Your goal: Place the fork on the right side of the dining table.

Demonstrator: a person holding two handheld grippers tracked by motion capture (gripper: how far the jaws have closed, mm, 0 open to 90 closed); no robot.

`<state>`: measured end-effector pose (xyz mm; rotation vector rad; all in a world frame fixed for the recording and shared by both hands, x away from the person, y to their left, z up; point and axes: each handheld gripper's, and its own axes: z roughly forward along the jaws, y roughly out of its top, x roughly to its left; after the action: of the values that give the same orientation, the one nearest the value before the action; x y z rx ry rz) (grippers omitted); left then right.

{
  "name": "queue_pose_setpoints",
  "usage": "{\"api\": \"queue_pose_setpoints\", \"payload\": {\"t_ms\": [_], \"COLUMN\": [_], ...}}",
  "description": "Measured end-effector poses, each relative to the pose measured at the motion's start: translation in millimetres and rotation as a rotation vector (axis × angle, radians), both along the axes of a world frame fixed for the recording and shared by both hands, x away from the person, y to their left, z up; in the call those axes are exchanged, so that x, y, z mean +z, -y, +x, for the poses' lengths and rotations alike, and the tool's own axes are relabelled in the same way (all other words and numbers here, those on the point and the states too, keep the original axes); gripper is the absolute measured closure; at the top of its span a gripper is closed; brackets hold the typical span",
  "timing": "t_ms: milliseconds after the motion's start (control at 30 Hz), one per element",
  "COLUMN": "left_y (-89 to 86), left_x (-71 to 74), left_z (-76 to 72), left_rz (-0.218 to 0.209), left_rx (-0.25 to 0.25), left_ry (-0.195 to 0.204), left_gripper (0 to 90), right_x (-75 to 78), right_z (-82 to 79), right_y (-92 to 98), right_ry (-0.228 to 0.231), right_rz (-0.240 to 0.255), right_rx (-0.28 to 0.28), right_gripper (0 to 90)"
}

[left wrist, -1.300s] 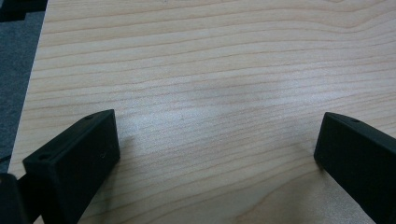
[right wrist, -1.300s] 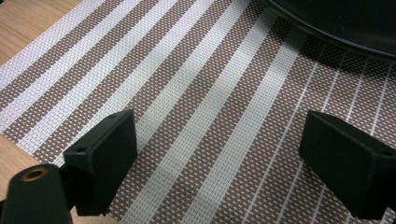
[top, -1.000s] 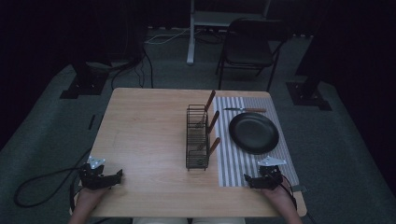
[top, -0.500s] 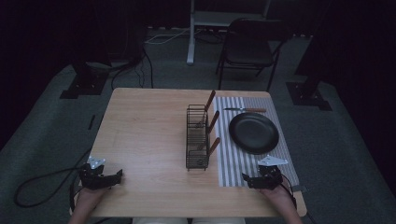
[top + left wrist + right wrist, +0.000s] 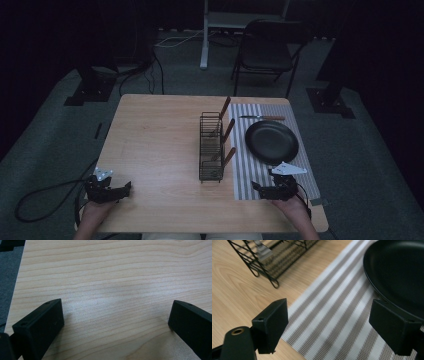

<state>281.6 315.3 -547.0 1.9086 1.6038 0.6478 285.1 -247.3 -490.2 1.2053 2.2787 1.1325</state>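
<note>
One wire rack [image 5: 211, 146] (three wooden-handled utensils in it), one black plate [image 5: 271, 141] and one knife [image 5: 262, 118] on a striped mat [image 5: 260, 175], right. Left gripper [image 5: 124, 188] and right gripper [image 5: 256, 188] at the tabletop's [image 5: 155, 135] near edge, fingers wide apart, empty.

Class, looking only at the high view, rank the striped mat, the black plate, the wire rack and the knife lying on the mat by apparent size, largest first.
1. Striped mat
2. Black plate
3. Wire rack, though its footprint looks close to the plate's, so this pair is uncertain
4. Knife
</note>
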Motion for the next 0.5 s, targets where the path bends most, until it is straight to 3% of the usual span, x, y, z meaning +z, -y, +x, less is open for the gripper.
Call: {"api": "queue_pose_setpoints", "payload": {"t_ms": [500], "left_y": [0.0], "left_x": [0.0], "left_z": [0.0], "left_rz": [0.0], "left_rx": [0.0], "left_ry": [0.0], "left_gripper": [0.0], "right_x": [28.3], "right_z": [-5.4], "right_y": [-31.6], "right_ry": [0.061], "right_rz": [0.016], "right_rx": [0.049], "right_gripper": [16.5]}}
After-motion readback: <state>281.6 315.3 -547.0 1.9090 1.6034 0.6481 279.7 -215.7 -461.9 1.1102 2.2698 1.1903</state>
